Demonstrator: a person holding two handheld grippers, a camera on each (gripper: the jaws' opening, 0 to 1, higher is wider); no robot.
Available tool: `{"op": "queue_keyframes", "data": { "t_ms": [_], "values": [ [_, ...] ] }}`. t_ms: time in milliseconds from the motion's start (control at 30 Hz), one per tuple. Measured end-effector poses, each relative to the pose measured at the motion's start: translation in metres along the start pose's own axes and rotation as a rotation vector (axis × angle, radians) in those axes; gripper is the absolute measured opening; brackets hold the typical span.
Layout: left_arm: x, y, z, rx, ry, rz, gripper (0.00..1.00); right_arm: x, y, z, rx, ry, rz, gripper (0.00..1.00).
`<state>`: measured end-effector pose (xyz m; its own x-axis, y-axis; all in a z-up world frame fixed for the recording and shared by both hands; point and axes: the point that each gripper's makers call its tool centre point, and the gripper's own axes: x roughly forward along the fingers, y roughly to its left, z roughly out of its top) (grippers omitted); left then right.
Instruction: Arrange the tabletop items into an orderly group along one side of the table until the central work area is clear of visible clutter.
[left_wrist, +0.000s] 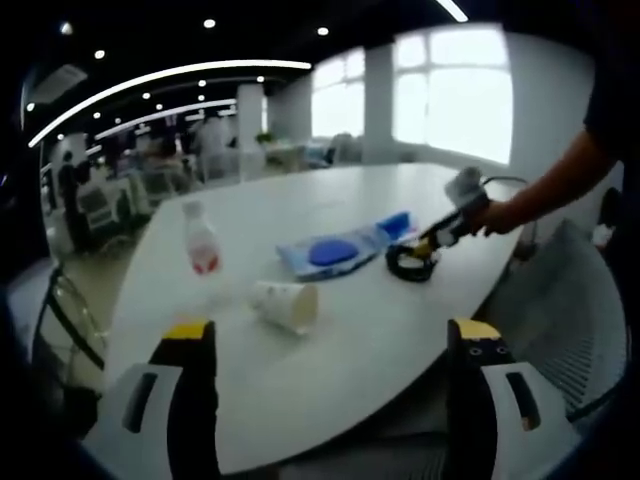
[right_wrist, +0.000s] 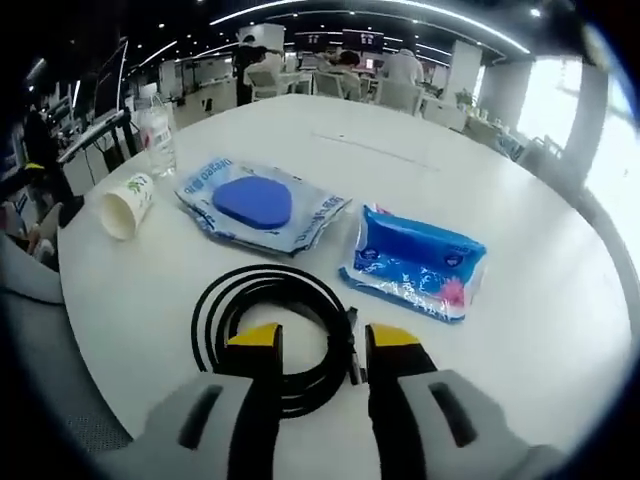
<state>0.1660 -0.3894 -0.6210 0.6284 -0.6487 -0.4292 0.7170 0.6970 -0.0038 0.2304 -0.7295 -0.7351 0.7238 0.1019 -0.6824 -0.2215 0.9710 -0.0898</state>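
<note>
Right tool (right_wrist: 322, 345) jaws straddle black cable coil (right_wrist: 268, 335), touching table (right_wrist: 540, 330).

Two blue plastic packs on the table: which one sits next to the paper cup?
The clear pack with the round blue pad; the paper cup lies beside it. The tissue pack lies on its far side.

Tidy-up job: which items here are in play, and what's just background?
In play: cable coil under the right gripper, blue pad bag, wipes pack, tipped paper cup, water bottle, left gripper.

Background: table, mesh chair, far desks.
</note>
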Motion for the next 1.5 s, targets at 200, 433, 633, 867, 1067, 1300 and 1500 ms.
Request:
{"op": "queue_keyframes", "data": {
  "t_ms": [200,433,633,867,1067,1300,1500],
  "values": [
    [-0.001,0.000,0.000,0.011,-0.001,-0.005,0.93,-0.019,0.011,0.010,0.013,-0.060,0.016,0.46],
    [-0.002,0.004,0.004,-0.025,-0.016,-0.005,0.94,-0.045,0.025,0.024,0.017,-0.147,0.023,0.59],
    [-0.001,0.008,0.007,-0.025,-0.021,-0.005,0.94,-0.066,0.038,0.034,-0.010,-0.208,0.041,0.76],
    [0.004,0.017,0.019,-0.009,-0.035,-0.007,0.94,-0.090,0.048,0.042,0.018,-0.254,0.064,0.92],
    [0.013,0.023,0.024,0.027,-0.035,-0.017,0.94,-0.104,0.052,0.044,0.011,-0.276,0.061,1.00],
    [0.030,0.031,0.028,0.060,-0.031,-0.037,0.94,-0.120,0.053,0.041,0.010,-0.293,0.051,1.00],
    [0.047,0.038,0.027,0.094,-0.010,-0.055,0.94,-0.130,0.054,0.035,0.003,-0.290,0.034,1.00]
  ]
}}
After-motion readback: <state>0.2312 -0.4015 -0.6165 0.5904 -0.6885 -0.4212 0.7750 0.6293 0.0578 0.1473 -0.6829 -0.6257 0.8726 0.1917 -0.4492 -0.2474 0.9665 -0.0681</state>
